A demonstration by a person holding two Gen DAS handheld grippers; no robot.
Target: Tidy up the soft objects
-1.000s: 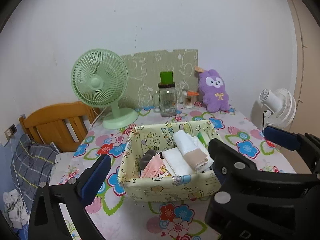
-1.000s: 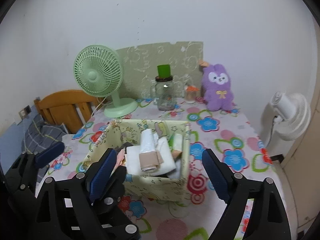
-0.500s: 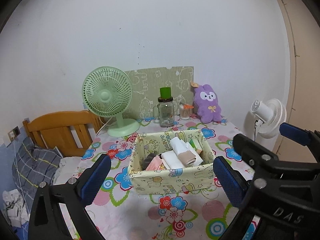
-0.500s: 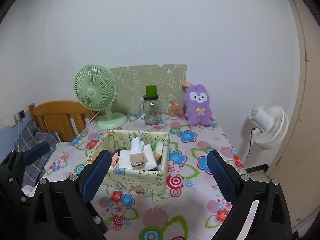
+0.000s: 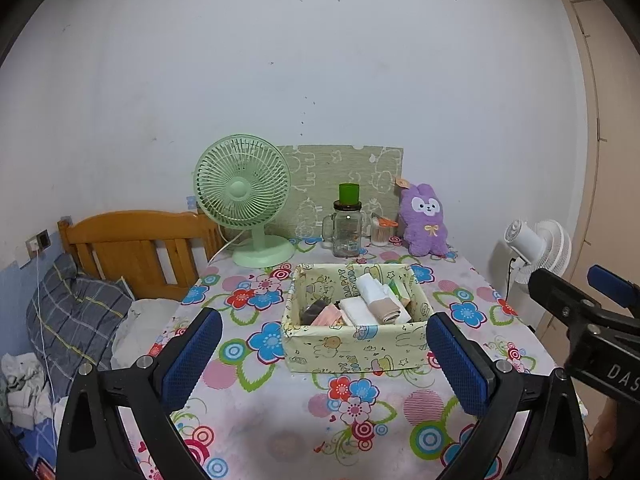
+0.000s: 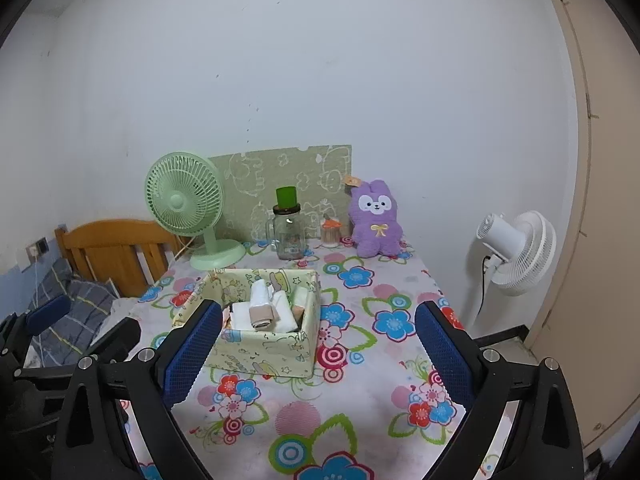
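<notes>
1. A pale yellow cartoon-print fabric box (image 5: 352, 346) sits near the middle of a table covered in a bright flowered tablecloth (image 5: 352, 412), its top open.
2. Inside the box lie folded and rolled soft items: a white roll with a beige band (image 5: 378, 300) on top of white folded cloths (image 5: 354, 309), a pink piece (image 5: 326, 316) and a dark item (image 5: 314, 307) to the left, and something green (image 5: 400, 290) against the right wall.
3. The left gripper (image 5: 324, 364) hangs over the near edge of the table with its blue-padded jaws spread wide on either side of the box in view, touching nothing.
4. The right gripper (image 6: 318, 354) is likewise held back from the box, jaws wide apart and empty, the box (image 6: 264, 350) seen between and beyond its pads.
5. At the rear of the table stand a green desk fan (image 5: 244, 196), a glass jar mug with a green cup on its lid (image 5: 347, 228), a small jar with an orange top (image 5: 382, 232) and a purple plush rabbit (image 5: 424, 220), all in front of a green patterned board (image 5: 348, 168) leaning on the white wall.
6. Left of the table are a wooden headboard (image 5: 136, 240) and a grey checked pillow (image 5: 76, 320); right of it stands a white fan (image 5: 540, 248).
</notes>
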